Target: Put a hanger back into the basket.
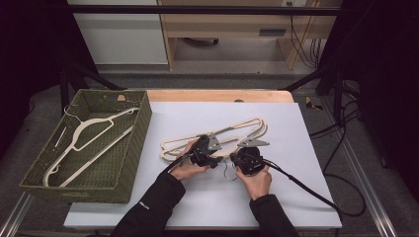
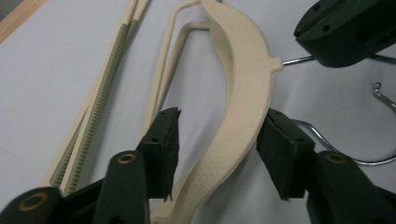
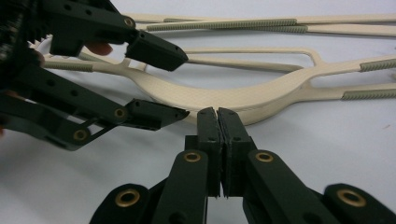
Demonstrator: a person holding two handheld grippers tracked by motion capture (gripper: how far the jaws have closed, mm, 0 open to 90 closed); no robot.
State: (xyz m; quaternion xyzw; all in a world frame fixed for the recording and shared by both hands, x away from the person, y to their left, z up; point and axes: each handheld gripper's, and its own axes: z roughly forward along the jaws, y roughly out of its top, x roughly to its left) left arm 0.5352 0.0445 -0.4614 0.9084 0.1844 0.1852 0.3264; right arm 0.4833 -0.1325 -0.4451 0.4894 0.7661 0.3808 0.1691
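Left gripper (image 2: 217, 154) straddling the hanger (image 2: 243, 93), jaws half-wide; right gripper (image 3: 218, 116) at three o'clock pinching its hook. Next: squeeze, lift toward basket (image 1: 143, 123).

Looks like a lab or test room rather than a home: black metal frame (image 1: 197, 10) boxed around the table (image 1: 217, 96), white sheet (image 1: 276, 163) laid on top, loose cables (image 1: 341, 133) trailing over grey carpet (image 1: 247, 69), plain office-style wooden cabinets (image 1: 232, 24) behind

Dim room; grey floor (image 1: 237, 79) beyond bench (image 1: 217, 95); wooden desk (image 1: 232, 24) behind bench, black cables (image 1: 304, 47) at desk's right.
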